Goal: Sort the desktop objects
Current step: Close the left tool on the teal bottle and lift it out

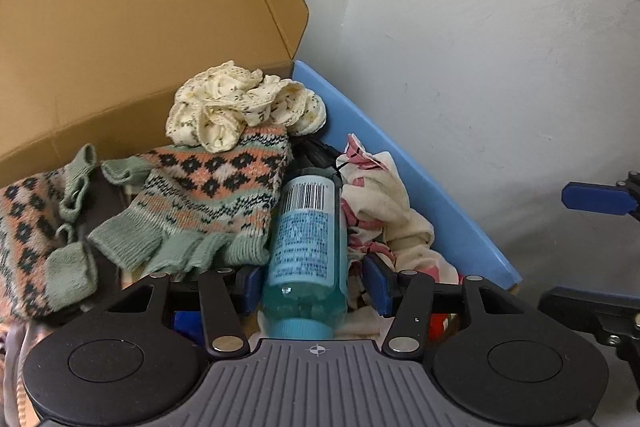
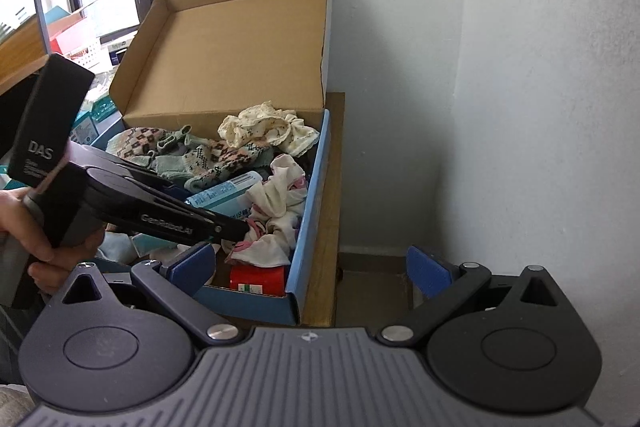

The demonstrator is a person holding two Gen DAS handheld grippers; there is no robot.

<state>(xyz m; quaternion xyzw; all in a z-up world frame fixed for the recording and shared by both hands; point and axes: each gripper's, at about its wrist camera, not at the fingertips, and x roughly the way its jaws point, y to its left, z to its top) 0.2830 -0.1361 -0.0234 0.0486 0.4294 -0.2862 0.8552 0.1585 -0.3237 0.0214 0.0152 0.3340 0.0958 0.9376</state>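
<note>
One blue bottle (image 1: 306,239) lies in the box (image 1: 420,187) between the spread left gripper (image 1: 310,285), two patterned gloves (image 1: 200,203) beside it; right gripper (image 2: 316,267) spread, empty.

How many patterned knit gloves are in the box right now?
2: one knit glove beside the blue bottle under the cream cloth, another at the box's left. More may lie buried.
</note>
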